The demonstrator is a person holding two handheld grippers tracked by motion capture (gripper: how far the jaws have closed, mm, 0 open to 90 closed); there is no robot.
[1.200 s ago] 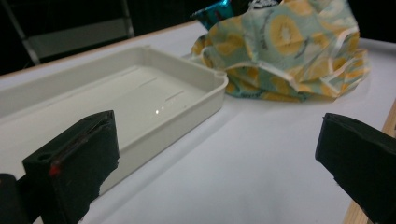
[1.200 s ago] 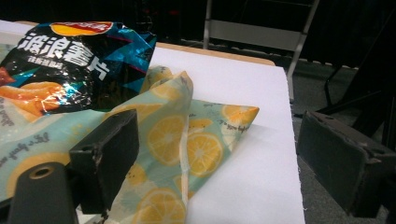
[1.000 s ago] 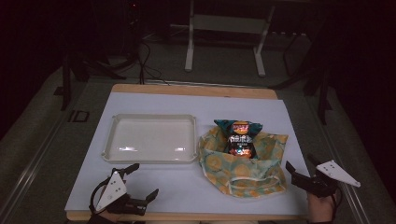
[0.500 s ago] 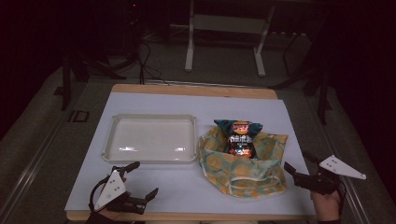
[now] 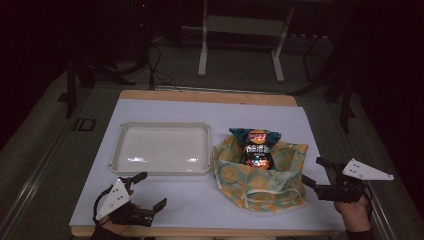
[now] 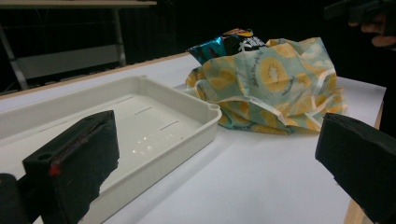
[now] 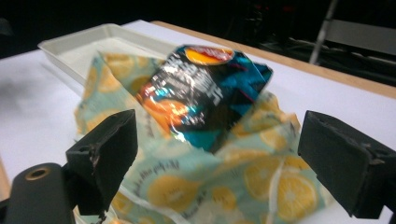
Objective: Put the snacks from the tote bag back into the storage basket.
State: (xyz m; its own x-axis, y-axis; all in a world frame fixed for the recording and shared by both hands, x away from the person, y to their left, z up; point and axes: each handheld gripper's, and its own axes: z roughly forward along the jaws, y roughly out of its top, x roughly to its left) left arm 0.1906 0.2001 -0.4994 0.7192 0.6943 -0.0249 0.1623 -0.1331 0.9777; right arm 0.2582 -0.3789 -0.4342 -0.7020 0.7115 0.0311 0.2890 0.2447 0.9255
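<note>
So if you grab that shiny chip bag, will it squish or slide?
The chip bag looks puffy and crinkled, so it probably dents and weighs little. Its glossy foil may slip between jaws. It leans in the soft fruit-print bag, so a push likely tips it.

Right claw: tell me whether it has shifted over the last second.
Yes. The right claw has slid outward to the right, widening its gap from the fruit-print bag, which stayed put. Its jaws stand open.

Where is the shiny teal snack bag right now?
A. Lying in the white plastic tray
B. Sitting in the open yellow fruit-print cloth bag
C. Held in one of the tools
B: the shiny teal snack bag pokes out of the open yellow fruit-print cloth bag, beside the white plastic tray.
</note>
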